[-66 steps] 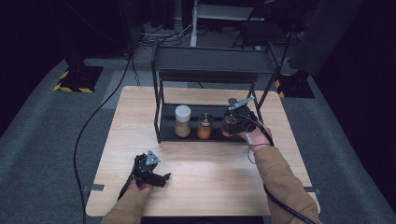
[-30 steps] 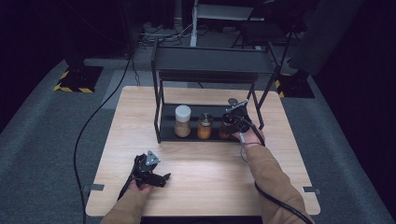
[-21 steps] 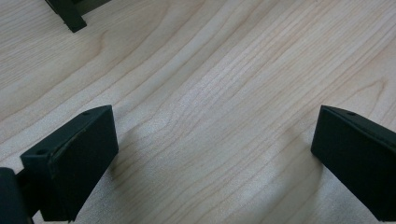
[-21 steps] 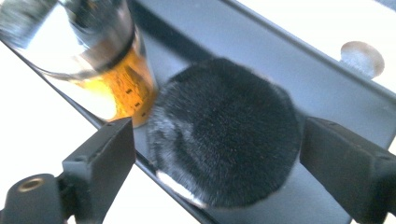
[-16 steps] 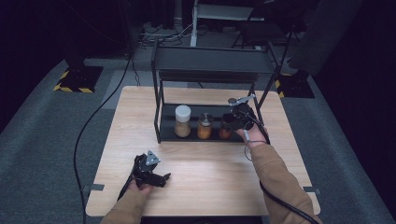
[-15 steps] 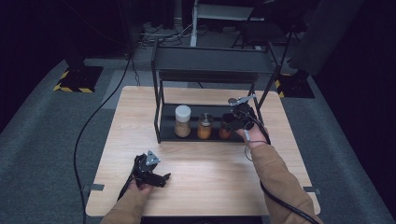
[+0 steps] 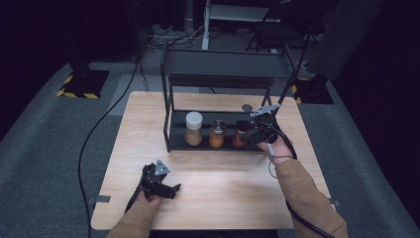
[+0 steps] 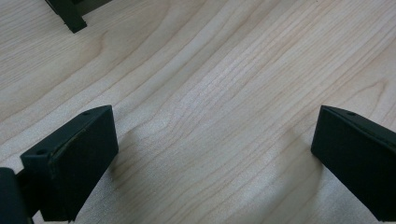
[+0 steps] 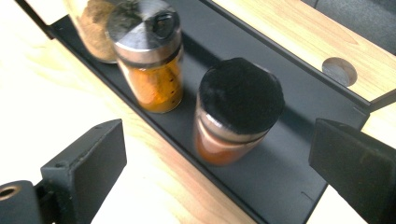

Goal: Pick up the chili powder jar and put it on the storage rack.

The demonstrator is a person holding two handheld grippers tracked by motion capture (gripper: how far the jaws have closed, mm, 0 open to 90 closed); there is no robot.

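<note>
A black-capped jar of red-orange spice (image 9: 236, 114) stands upright on the rack's lower shelf (image 9: 289, 154).

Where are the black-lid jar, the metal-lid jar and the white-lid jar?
black-lid jar (image 9: 241, 95), right gripper view, on its lid.
metal-lid jar (image 9: 144, 25), right gripper view, on its lid.
white-lid jar (image 7: 193, 119), high view, on its lid.

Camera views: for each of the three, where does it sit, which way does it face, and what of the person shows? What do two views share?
High view: above the person's side, looking forward and down at the table and rack; both forearms, left gripper, right gripper.
Left gripper view: on that gripper, facing bare tabletop; jaws apart.
Right gripper view: facing the black-lidded jar; jaws apart.
Shared: high and right gripper views both show the jars.
</note>
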